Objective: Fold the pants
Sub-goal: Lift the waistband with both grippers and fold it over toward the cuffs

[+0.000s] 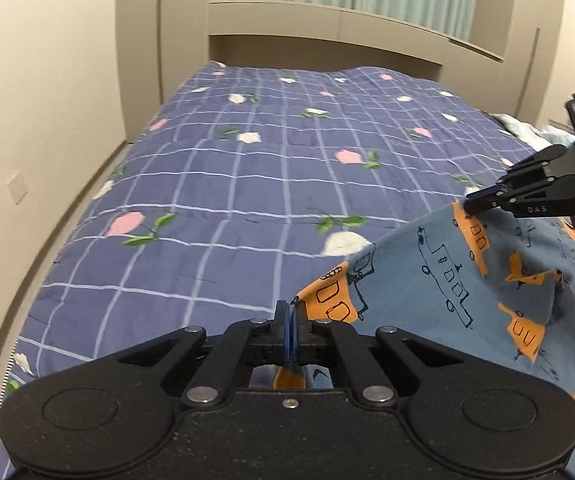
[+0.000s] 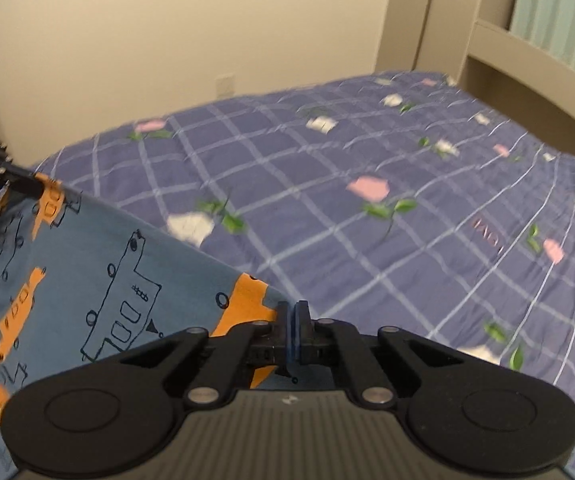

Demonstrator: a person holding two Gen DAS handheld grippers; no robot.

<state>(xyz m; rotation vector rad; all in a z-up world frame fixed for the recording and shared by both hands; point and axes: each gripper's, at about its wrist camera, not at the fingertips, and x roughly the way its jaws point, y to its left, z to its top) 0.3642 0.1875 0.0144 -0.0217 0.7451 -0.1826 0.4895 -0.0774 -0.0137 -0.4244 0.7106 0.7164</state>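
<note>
The pants (image 1: 439, 280) are blue cloth printed with orange buses and outlined vehicles. They hang stretched in the air above the bed between my two grippers. My left gripper (image 1: 290, 310) is shut on one corner of the pants' edge. My right gripper (image 2: 293, 312) is shut on the other corner; it also shows in the left wrist view (image 1: 472, 199), pinching the top edge. In the right wrist view the pants (image 2: 87, 280) fill the lower left, and the left gripper (image 2: 33, 185) holds their far corner.
The bed (image 1: 247, 184) carries a purple grid quilt with pink and white flowers. A beige wall (image 1: 47, 80) runs along its left side, a headboard shelf (image 1: 327, 32) and green curtain stand behind. A crumpled light cloth (image 1: 527, 130) lies at the bed's far right.
</note>
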